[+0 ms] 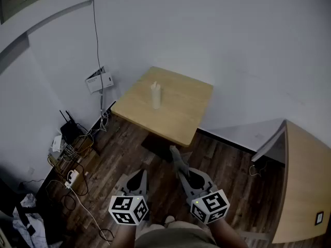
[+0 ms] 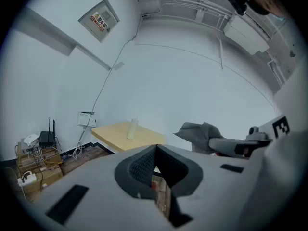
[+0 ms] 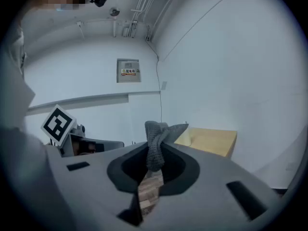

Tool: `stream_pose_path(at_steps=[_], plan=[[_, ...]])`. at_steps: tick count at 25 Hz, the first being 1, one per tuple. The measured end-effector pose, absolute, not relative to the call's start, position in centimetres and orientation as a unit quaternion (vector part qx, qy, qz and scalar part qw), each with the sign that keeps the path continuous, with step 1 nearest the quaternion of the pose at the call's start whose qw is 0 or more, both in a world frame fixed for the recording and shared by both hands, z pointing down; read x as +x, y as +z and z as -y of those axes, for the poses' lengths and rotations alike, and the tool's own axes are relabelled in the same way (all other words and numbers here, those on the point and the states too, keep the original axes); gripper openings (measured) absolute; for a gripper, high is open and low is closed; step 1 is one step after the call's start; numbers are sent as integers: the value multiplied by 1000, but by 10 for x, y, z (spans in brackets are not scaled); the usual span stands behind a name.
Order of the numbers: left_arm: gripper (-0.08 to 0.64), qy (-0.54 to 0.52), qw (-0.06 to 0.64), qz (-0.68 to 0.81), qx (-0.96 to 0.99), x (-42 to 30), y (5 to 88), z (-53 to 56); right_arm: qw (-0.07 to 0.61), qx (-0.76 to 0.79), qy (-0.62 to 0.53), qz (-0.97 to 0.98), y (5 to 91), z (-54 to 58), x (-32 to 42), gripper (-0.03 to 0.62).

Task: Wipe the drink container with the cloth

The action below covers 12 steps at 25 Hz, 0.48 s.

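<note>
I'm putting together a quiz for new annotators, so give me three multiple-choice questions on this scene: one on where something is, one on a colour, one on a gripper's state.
1. Where is the white drink container?
A. upright on the wooden table
B. inside a sink
C. on a chair

2. What colour is the cloth?
A. red
B. grey
C. yellow

3. What is the right gripper doing?
A. open, empty
B. shut on the cloth
C. shut on the container

Answers: A, it stands on the tabletop; B, the fabric looks grey in both gripper views; B, its jaws pinch the cloth.
</note>
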<state>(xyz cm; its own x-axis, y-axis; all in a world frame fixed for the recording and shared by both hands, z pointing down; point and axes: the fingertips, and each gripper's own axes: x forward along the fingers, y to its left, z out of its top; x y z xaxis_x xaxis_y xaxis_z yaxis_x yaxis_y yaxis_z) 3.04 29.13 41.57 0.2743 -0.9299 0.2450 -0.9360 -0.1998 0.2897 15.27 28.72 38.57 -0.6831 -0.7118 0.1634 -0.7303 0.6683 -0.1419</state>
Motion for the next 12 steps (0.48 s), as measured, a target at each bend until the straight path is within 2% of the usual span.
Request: stream_pose_path(at_steps=[5,12], plan=[[2,13,190,603,775,34,415,-297,45,394,97,913,386,-291,156,28],[2,4,199,604,772,25,416,-294,5,394,140,908,384,-283,158,28]])
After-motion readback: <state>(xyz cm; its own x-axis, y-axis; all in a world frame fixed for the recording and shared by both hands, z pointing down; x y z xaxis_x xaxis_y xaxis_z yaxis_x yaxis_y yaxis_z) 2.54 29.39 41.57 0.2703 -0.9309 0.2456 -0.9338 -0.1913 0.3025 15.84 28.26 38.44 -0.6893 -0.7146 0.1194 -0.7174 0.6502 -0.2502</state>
